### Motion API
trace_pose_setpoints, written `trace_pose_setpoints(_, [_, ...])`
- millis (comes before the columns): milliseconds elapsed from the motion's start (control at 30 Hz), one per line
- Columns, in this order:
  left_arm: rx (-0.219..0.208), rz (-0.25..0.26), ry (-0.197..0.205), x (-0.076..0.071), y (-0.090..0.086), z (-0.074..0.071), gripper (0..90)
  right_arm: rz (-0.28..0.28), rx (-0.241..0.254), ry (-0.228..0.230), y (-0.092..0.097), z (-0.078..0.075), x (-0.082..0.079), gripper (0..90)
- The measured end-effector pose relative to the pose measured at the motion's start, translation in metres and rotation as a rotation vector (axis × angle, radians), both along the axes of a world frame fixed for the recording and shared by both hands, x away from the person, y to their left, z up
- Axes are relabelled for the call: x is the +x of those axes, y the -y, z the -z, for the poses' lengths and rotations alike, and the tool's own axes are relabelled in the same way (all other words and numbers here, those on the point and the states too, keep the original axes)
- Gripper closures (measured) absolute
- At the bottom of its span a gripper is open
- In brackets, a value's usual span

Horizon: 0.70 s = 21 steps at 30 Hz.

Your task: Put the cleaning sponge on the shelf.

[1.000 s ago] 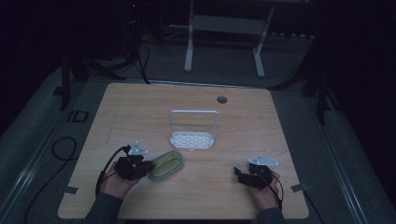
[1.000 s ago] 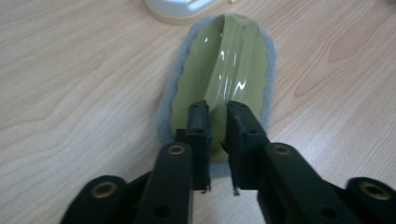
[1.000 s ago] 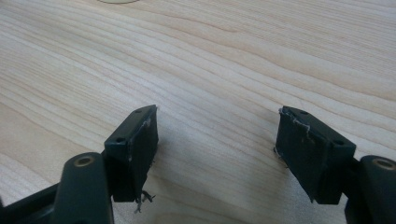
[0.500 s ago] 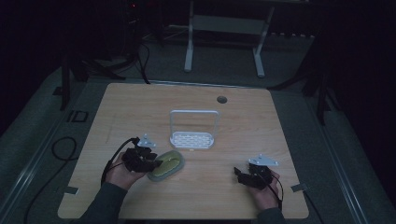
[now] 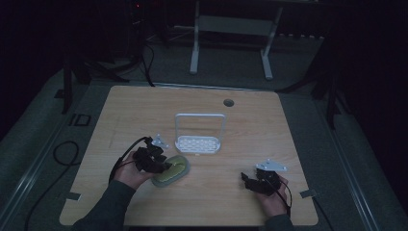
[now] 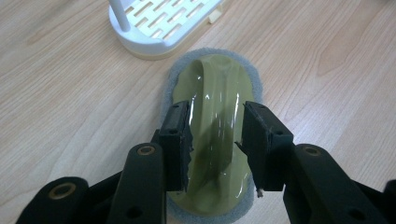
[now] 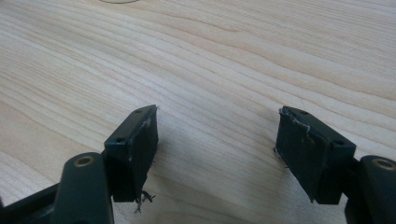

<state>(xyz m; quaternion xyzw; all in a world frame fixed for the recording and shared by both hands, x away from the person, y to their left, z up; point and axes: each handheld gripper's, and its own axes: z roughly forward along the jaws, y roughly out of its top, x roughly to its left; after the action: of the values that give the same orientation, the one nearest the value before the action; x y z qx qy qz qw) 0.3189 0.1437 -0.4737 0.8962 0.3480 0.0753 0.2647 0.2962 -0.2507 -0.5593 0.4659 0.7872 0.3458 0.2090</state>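
Wooden table (image 5: 144,115); left gripper (image 6: 215,135) jaws just opened, straddling green scrubber (image 6: 212,93).

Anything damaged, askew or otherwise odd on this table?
Little stands out. The green scrubber lies flat beside the white rack, which stands upright. The one flaw: frayed threads hang off the pads of the right gripper. The left gripper straddles the scrubber's handle, its jaws having just been opening.
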Motion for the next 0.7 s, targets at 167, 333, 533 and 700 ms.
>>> trace_pose_setpoints(167, [0.019, 0.003, -0.020, 0.005, 0.002, -0.001, 60.5, 0.000, 0.000, 0.000, 0.000, 0.000, 0.000, 29.1])
trace_pose_setpoints(333, [0.037, 0.022, -0.035, 0.010, 0.004, -0.004, 60.0, 0.000, 0.000, 0.000, 0.000, 0.000, 0.000, 29.1])
trace_pose_setpoints(533, [0.058, 0.040, -0.055, 0.015, 0.007, -0.007, 59.6, -0.001, -0.001, 0.000, 0.000, 0.000, 0.000, 29.0])
trace_pose_setpoints(700, [0.078, 0.056, -0.070, 0.018, 0.011, -0.007, 59.5, -0.002, -0.002, 0.001, 0.000, 0.000, 0.000, 29.1])
